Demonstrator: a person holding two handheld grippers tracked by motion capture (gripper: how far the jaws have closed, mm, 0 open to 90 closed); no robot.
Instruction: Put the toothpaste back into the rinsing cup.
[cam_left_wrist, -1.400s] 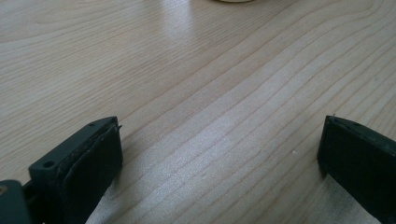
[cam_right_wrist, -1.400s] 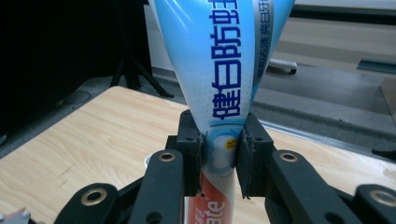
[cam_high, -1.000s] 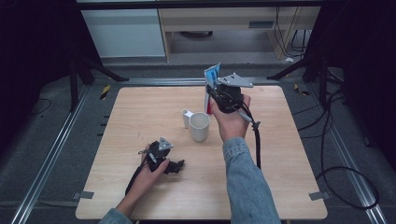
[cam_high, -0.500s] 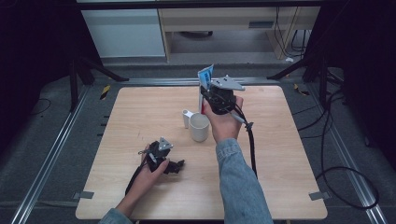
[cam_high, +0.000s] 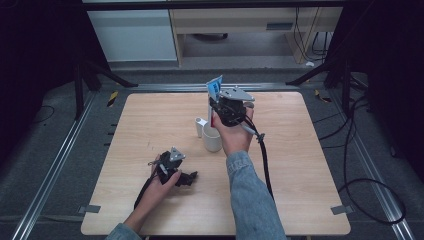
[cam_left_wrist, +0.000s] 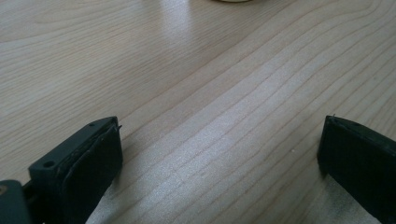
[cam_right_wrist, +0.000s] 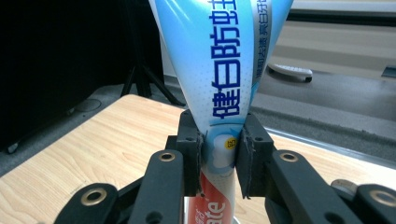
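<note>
Near the front of the pale wood-grain tabletop (cam_high: 130, 130), the left tongs (cam_high: 187, 177) rest low in the person's left hand (cam_high: 162, 181). In the left gripper view the two black, flat-faced jaws stand wide apart with bare wood between them, gripping nothing.

Farther back, just left of centre, a cream cup (cam_high: 212, 138) stands upright, smooth and round, with a small white piece (cam_high: 200, 126) touching its far left side.

Just beyond and above the cup, the right tongs (cam_high: 216, 107) are held in the person's right hand (cam_high: 235, 132), the denim sleeve (cam_high: 252, 200) trailing toward the near edge. Their jaws are clamped on a toothpaste tube (cam_right_wrist: 219, 70), pressing its soft, glossy body from both sides near the red lower part. The tube is blue and white with printed lettering, widening to a flat crimped end. Its long axis stands nearly upright, flat end up, the red end pointing down toward the cup's mouth.
</note>
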